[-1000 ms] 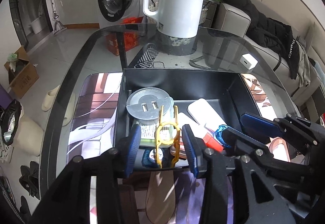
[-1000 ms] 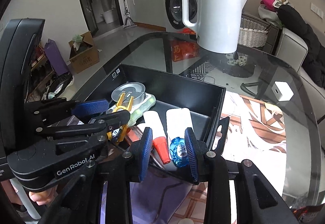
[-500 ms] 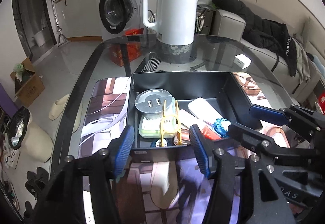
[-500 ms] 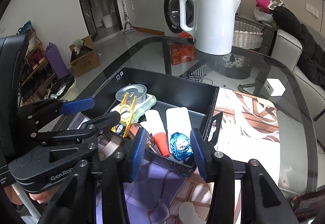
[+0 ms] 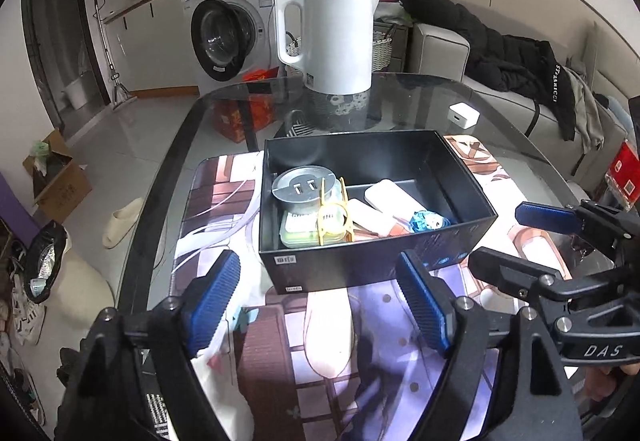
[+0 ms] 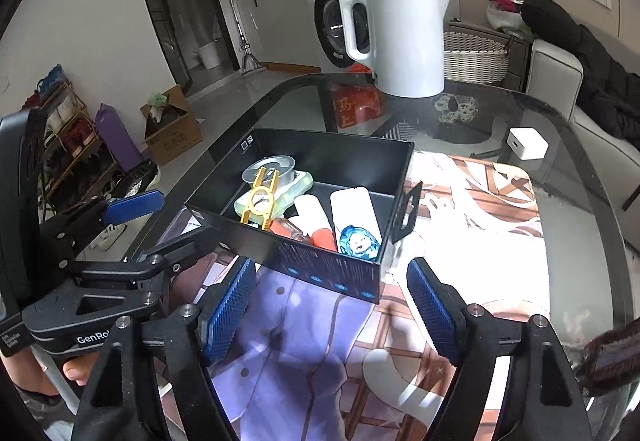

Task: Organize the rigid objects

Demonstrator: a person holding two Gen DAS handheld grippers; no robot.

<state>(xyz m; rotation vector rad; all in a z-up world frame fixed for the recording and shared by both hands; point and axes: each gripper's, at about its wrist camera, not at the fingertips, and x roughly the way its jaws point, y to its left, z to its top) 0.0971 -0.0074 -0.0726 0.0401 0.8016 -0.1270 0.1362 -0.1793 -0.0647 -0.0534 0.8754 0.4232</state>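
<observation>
Both hand-held grippers empty, jaws opening, just short of the box.
Round dark glass desk [image 5: 400, 109] w/ printed mat carries the black rectangular cardboard box [image 5: 460, 177]; items lie inside: white flat case [image 6: 354, 207], yellow plastic clip [image 6: 260, 199], blue round trinket [image 6: 359, 241]. Left hand-held gripper [image 5: 320, 305] & right hand-held gripper [image 6: 332, 305] grip nothing; best clear the near wall before any next pick, I'd judge.

black box [image 5: 360, 265]; white kettle [image 5: 336, 41]; yellow clip [image 5: 332, 217]; blue fingers [image 5: 212, 297].
</observation>
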